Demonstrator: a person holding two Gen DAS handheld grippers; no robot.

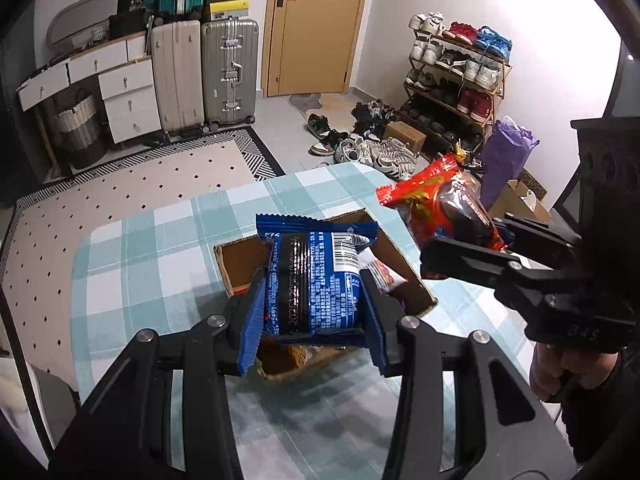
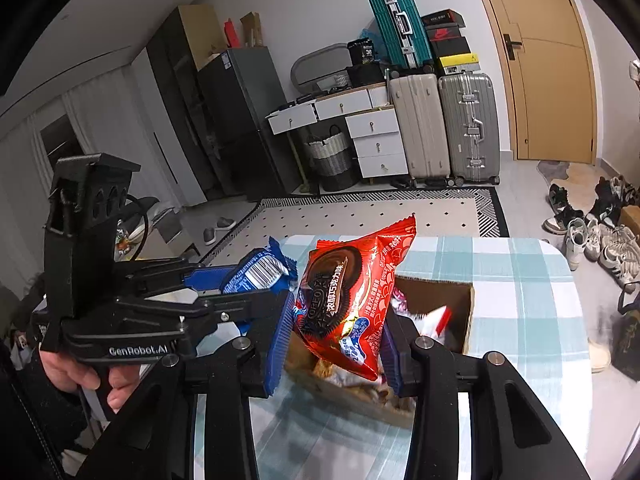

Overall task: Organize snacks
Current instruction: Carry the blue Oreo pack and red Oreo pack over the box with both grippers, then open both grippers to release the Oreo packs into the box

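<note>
My left gripper is shut on a blue Oreo packet and holds it just above an open cardboard box on the checked tablecloth. My right gripper is shut on a red Oreo packet, also above the box. In the left wrist view the right gripper holds the red packet to the right of the box. In the right wrist view the left gripper with the blue packet is to the left. Other wrapped snacks lie in the box.
The table has a teal checked cloth. Beyond it are a patterned rug, suitcases, white drawers, a door, a shoe rack and loose shoes on the floor.
</note>
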